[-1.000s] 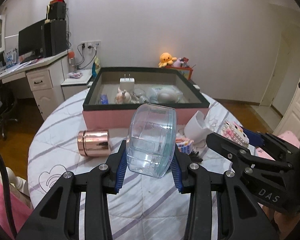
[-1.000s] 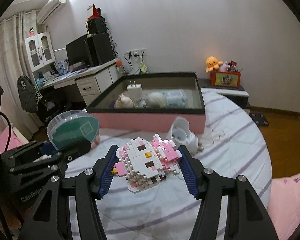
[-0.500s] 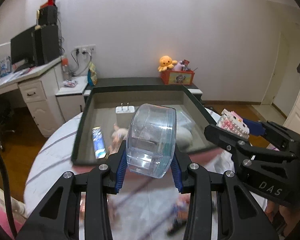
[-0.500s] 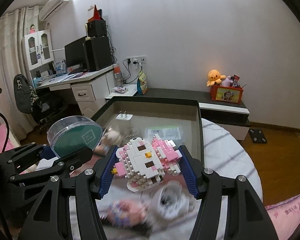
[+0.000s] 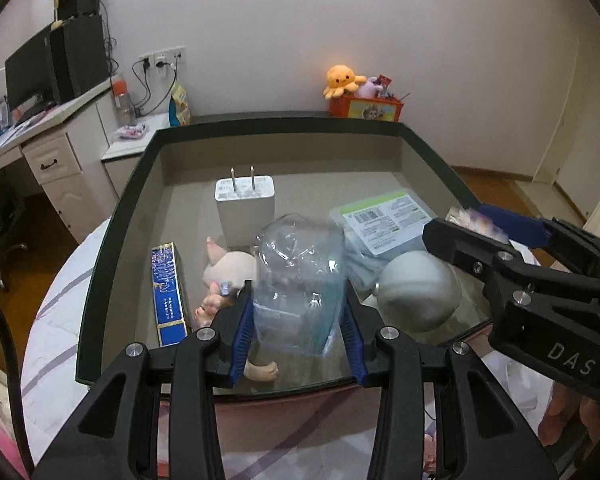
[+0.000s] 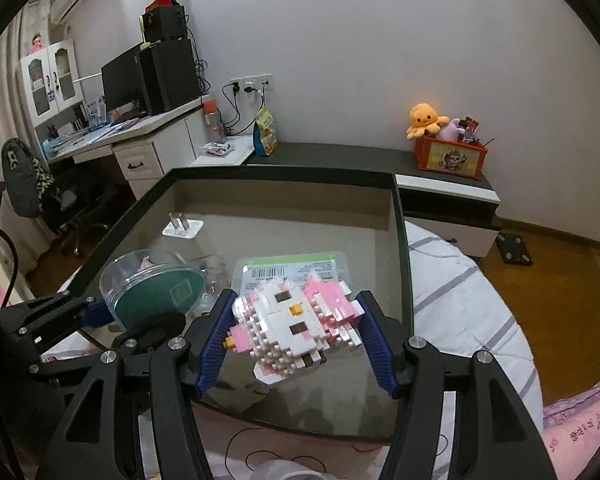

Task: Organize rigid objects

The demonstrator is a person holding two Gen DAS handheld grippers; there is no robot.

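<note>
Container (image 5: 300,284): clear round tub with a teal lid, sat between the left gripper (image 5: 296,304) jaws, over the near half of the box (image 5: 284,122). Left jaws had just been opening. The tub was smeared while the jaws were sharp, and the pads looked just off its sides, so I read it as loose, not clamped. It hung above a doll (image 5: 232,272), with a grey ball (image 5: 416,296) just to its right.

Brick cat (image 6: 296,328): pink and white, tilted, spanning the right gripper (image 6: 296,320) jaws at mid opening. Both pads touched it, so it was gripped. It was above the box's near right part, over a packet (image 6: 288,268).

The box sat on the tabletop (image 6: 460,300), under a striped white cloth.

Writing:
- "DAS" in grey on the right gripper body, left wrist view.
- The packet carried a barcode label with a green edge; text too small to read.
- Blue carton (image 5: 168,292) had print on its side, not legible.
- Charger (image 5: 245,204) stood prongs up and had a small label, unreadable.
- The teal lid had a faint square mark, unreadable.
</note>
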